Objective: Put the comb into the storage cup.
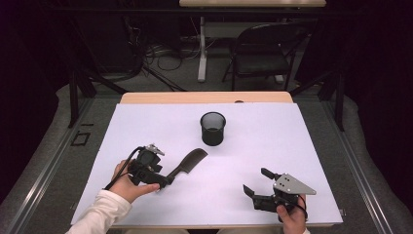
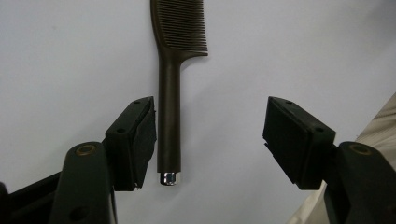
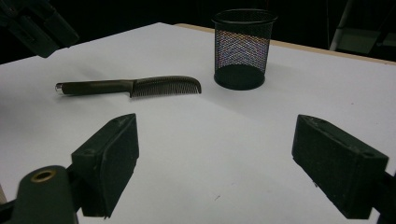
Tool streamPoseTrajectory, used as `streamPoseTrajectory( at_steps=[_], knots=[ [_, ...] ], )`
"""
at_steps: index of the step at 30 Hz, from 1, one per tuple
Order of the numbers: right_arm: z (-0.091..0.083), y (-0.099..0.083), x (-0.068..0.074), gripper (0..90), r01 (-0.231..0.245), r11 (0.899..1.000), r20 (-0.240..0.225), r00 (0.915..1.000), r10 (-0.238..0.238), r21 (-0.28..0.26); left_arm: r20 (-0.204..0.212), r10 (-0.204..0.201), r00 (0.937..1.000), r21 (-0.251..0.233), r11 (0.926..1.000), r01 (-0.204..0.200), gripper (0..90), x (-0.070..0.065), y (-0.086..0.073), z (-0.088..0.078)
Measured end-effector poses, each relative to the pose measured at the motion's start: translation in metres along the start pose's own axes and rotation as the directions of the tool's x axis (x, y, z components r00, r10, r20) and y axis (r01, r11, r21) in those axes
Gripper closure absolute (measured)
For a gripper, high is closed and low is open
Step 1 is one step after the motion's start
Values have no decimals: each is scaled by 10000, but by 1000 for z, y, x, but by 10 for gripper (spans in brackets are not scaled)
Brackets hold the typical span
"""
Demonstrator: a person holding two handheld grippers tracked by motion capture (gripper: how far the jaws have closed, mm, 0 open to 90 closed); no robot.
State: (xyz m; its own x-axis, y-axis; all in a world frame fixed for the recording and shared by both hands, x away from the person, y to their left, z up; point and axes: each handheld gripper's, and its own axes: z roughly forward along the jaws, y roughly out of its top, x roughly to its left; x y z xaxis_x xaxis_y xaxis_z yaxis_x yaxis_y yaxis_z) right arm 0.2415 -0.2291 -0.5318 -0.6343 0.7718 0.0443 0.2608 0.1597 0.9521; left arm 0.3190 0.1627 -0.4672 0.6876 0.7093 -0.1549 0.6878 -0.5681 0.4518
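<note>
Comb [image 2: 173,70] handle is lying between our left gripper [image 2: 210,135] pads, ungripped; right gripper [image 3: 224,158] is gaping empty

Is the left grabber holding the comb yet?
Not yet. The left gripper is open around the comb's handle, one pad beside it. The right gripper is empty.

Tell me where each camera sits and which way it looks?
High view: above the table, looking down; both hands, left gripper, right gripper.
Left gripper view: on that gripper, looking along its open jaws at the comb.
Right gripper view: on that gripper, facing comb and mesh cup.
All share the comb.
</note>
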Motion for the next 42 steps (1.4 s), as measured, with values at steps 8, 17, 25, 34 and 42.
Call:
streamPoseTrajectory(
  at_steps=[8,17,25,34,42],
  knots=[
    [0,0,0,146,18,10000,-24,10000,-18,17,140,-288,9995,268,9992,284,350,5,5,3],
    [0,0,0,146,-6,10000,-46,10000,6,34,216,-733,9971,582,9957,719,350,11,7,7],
    [0,0,0,146,-6,10000,-70,10000,6,68,262,-954,9951,866,9919,929,355,14,9,14],
    [0,0,-1,146,10,10000,-84,10000,-9,94,171,-788,9967,1140,9905,763,362,16,14,25],
    [0,0,-1,145,-7,9999,-93,10000,9,148,-21,-715,9974,1522,9858,710,385,17,18,37]
  ],
)
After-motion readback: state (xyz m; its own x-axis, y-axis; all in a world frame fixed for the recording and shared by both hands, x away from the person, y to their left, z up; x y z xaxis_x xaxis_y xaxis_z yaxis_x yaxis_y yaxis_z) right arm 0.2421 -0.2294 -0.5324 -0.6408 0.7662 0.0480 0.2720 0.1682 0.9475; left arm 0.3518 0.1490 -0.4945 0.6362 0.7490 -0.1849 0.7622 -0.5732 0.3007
